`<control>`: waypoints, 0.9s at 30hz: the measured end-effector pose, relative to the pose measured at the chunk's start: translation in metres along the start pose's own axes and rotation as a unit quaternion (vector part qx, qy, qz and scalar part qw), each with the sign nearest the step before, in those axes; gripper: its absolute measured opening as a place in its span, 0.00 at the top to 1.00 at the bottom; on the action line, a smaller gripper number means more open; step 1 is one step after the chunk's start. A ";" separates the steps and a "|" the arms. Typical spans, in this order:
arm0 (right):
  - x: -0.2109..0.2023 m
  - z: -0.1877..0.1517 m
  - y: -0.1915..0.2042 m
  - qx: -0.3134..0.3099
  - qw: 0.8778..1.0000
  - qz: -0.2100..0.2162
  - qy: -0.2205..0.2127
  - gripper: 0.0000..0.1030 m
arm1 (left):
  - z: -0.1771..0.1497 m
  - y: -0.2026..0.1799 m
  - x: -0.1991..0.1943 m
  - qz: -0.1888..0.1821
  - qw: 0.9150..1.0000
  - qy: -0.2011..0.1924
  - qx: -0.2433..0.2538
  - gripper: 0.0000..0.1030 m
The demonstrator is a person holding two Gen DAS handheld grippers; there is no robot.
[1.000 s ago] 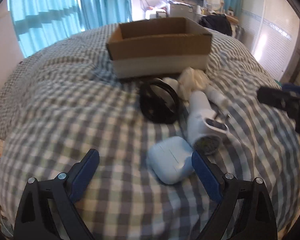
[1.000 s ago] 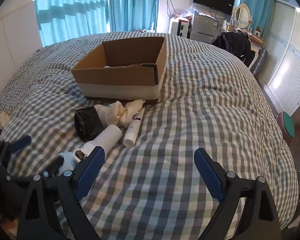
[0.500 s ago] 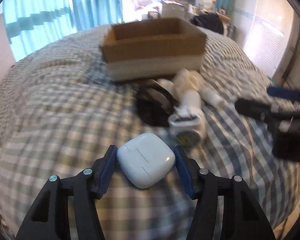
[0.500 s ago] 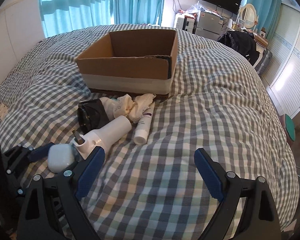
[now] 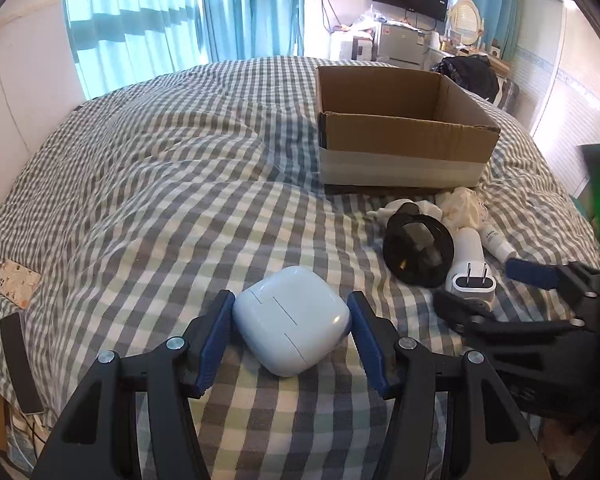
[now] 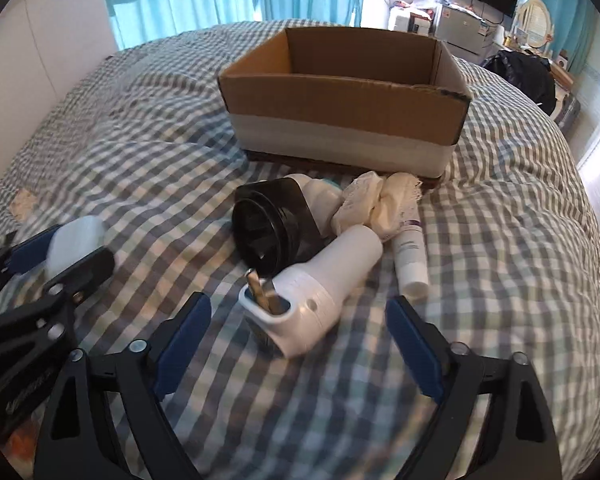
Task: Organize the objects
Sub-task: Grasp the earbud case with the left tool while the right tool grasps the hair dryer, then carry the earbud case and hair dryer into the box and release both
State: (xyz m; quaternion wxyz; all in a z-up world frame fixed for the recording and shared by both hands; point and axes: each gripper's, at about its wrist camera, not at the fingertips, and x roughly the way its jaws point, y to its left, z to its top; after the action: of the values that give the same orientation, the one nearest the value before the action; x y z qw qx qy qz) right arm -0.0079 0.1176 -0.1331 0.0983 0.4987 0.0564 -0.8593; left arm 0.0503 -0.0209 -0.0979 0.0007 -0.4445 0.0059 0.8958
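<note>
My left gripper (image 5: 291, 336) is shut on a pale blue earbud case (image 5: 290, 325), held just above the checked bedspread; it also shows in the right wrist view (image 6: 76, 236). My right gripper (image 6: 298, 344) is open, with the plug end of a white plug-in device (image 6: 320, 292) between its fingers. A black round container (image 6: 270, 232), a cream cloth (image 6: 380, 200) and a small white tube (image 6: 410, 260) lie behind it. An open cardboard box (image 5: 404, 136) stands further back.
A phone case (image 5: 16, 284) and a dark flat item (image 5: 20, 364) lie at the bed's left edge. Curtains, a TV and cluttered furniture stand beyond the bed. The right gripper (image 5: 540, 296) shows at the right of the left wrist view.
My left gripper closed on the earbud case and lifted it slightly. My right gripper moved forward and left until the white plug-in device came between its fingers.
</note>
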 end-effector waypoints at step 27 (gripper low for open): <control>-0.107 -0.001 -0.025 -0.045 0.994 0.006 -0.096 0.47 | 0.025 -0.038 -0.042 -0.045 0.998 -0.021 0.032 0.43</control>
State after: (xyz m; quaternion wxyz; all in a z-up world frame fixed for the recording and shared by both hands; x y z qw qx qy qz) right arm 0.0393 0.1541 -0.0412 0.1312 0.4096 0.0822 -0.8990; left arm 0.0561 0.0180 -0.0499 0.0557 -0.4255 0.0143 0.9031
